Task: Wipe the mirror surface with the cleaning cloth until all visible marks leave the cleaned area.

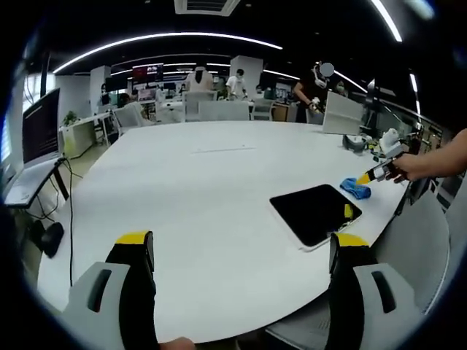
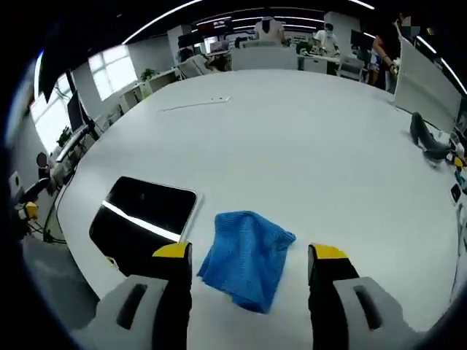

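Cloth not yet picked up, mirror unwiped.

The blue cloth lies crumpled on the white surface just beside the dark mirror. The right gripper hovers with fingers apart astride it, holding nothing; next, close on it. The left gripper waits open, empty.

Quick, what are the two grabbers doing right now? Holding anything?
Left gripper: open, holding nothing, above the white table.
Right gripper: open, fingers either side of the blue cloth, not gripping it; the mirror lies beside it.
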The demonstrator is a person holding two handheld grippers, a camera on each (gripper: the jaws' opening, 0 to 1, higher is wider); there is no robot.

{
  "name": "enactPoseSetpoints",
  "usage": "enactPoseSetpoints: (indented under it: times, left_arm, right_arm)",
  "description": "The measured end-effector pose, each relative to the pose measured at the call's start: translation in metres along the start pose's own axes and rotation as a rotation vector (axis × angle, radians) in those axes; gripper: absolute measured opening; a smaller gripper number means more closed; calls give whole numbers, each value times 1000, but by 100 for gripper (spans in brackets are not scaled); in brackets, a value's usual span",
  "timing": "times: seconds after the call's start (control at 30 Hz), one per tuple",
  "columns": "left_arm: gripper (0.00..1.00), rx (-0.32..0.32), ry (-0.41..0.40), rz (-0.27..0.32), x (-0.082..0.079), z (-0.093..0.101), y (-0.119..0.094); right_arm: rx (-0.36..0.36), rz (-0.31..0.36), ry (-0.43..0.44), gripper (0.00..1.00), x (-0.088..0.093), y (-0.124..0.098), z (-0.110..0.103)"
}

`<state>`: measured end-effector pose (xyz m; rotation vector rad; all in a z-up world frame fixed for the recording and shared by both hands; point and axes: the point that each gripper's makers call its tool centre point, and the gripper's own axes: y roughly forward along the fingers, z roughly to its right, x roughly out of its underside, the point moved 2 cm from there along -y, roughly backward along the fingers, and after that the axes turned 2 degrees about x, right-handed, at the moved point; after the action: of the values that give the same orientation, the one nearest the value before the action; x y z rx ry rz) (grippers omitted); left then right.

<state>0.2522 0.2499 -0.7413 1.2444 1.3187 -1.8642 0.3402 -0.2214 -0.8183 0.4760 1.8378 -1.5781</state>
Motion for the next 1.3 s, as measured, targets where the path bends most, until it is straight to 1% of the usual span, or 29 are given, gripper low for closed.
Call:
enactPoseSetpoints:
  times: [0.03,0.07,0.1,0.13,0.17,0.2,0.27,0.3,0.37,0.47,0.6,0.7,0.77,0.87,0.97,1.03,1.07,1.13,1.17,1.3]
  left_arm:
    - [99,3,-5,-1,2,0,1]
    - [99,6,-10,-3,4,0,3]
    - [99,8,-11,-4,4,0,3]
    - [99,9,-13,-4,5,0,4]
    - [99,11,-15,-5,7,-1,4]
    - [99,14,-16,-4,7,-2,5]
    - [99,18,-19,-2,9,-4,7]
    - [99,23,-16,3,10,-5,8]
    - [99,32,-10,12,11,-7,9]
    - [99,50,-12,21,10,-8,11]
    - [99,55,-20,29,8,-9,12]
    - [99,62,-25,32,8,-6,12]
    - [99,66,-21,29,10,-2,11]
    - [99,69,-28,23,13,1,11]
    - [99,74,-37,27,13,3,11]
    - [99,76,-40,30,13,3,11]
    - [99,76,-38,32,12,4,11]
    - [99,78,-40,34,12,4,11]
    - [99,79,-41,33,12,3,12]
    - [99,82,-36,32,12,4,12]
  right_arm:
    - [-5,10,-6,77,1,-3,-1]
    - [-35,60,-19,83,-2,-6,-6]
    - [-23,53,-17,90,2,-9,-5]
    - [-27,62,-14,94,4,-13,-5]
    - [-45,88,-13,96,3,-16,-8]
    - [-59,93,-10,98,5,-20,-9]
    - [-67,92,-20,98,8,-24,-12]
    - [-89,109,-31,98,9,-28,-15]
    - [-82,97,-39,98,15,-30,-12]
    - [-86,100,-53,98,25,-36,-11]
    - [-68,96,-71,98,36,-40,-1]
    - [-58,92,-60,98,40,-44,7]
    - [-42,91,-80,98,41,-47,10]
    - [-45,90,-86,98,45,-52,15]
    - [-46,95,-122,98,47,-56,14]
    - [-58,117,-151,98,44,-60,9]
    - [-81,144,-167,98,40,-62,3]
    - [-77,148,-183,98,40,-64,0]
    - [-86,175,-201,98,37,-66,-3]
    - [-78,165,-196,98,39,-64,0]
